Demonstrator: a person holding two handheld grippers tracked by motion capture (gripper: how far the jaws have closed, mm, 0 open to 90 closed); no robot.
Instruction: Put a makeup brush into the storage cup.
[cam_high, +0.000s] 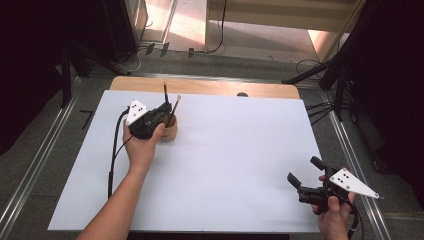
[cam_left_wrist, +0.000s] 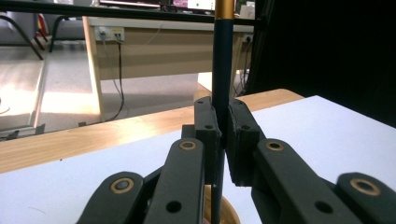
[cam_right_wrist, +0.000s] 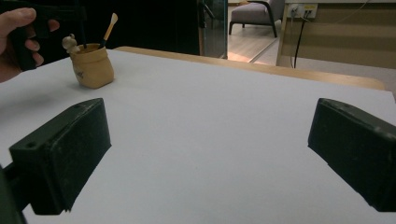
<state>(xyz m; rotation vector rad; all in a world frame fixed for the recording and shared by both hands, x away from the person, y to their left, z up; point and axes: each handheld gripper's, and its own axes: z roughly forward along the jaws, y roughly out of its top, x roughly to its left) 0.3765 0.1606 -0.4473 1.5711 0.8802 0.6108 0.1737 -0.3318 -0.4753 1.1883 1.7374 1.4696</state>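
Observation:
A small tan pot (cam_high: 171, 132) stands at the back left of the white table top (cam_high: 235, 150). My left gripper (cam_high: 166, 109) hovers just above it, shut on an upright dark blue pen (cam_high: 165, 92) whose lower end reaches down into the pot. In the left gripper view the pads of the left gripper (cam_left_wrist: 223, 121) clamp the pen (cam_left_wrist: 222, 70), which has a gold band up top, above the pot's rim (cam_left_wrist: 231, 212). A light-handled stick (cam_high: 176, 104) leans in the pot. My right gripper (cam_high: 304, 170) rests open at the front right with nothing in it; its jaws (cam_right_wrist: 210, 140) face the pot (cam_right_wrist: 93, 65).
A bare wooden strip (cam_high: 210, 86) runs along the table's far edge. Black stands and cables (cam_high: 320, 107) crowd the floor to the right, and a metal rail (cam_high: 30, 165) runs along the left. A desk (cam_left_wrist: 154, 42) stands beyond the table.

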